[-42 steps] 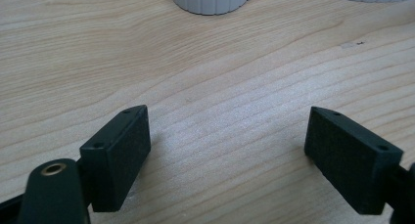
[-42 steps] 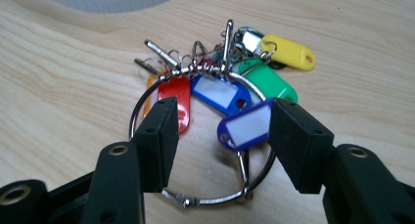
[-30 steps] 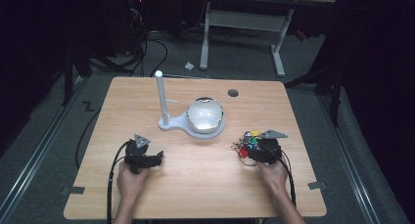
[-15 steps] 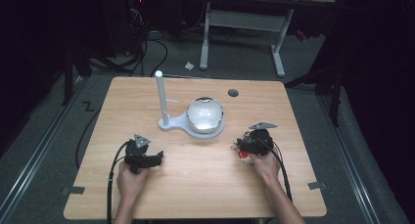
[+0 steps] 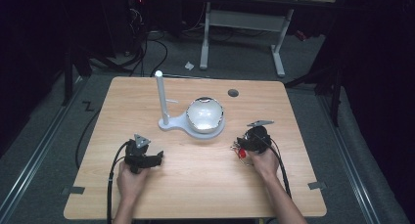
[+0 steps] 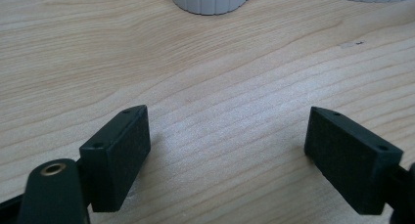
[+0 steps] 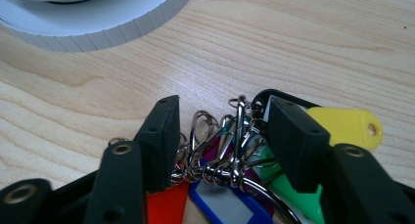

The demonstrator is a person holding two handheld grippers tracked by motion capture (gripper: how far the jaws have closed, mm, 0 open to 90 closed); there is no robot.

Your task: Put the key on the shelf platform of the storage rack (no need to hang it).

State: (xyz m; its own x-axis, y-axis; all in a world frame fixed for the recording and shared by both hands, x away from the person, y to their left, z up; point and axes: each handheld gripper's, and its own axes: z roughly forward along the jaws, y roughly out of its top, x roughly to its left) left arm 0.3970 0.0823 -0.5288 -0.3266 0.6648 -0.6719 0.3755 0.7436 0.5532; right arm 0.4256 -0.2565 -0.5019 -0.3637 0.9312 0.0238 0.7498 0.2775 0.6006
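Closing: right tool point(image 7: 220, 131) straddles the key tags point(image 7: 230, 185) on the desk point(image 5: 205, 180), jaws just narrowing, not yet gripping
Aim: pinch the ring cluster squarely
Left tool point(image 6: 230, 145): released, idle

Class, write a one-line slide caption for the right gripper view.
Right gripper closing its jaws around a bunch of key tags on metal rings, on the wooden table.

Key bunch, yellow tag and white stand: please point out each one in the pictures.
key bunch point(image 7: 220, 155), right gripper view, on the metal clips
yellow tag point(image 7: 345, 126), right gripper view, on its flat face
white stand point(image 5: 161, 94), high view, on the upright post
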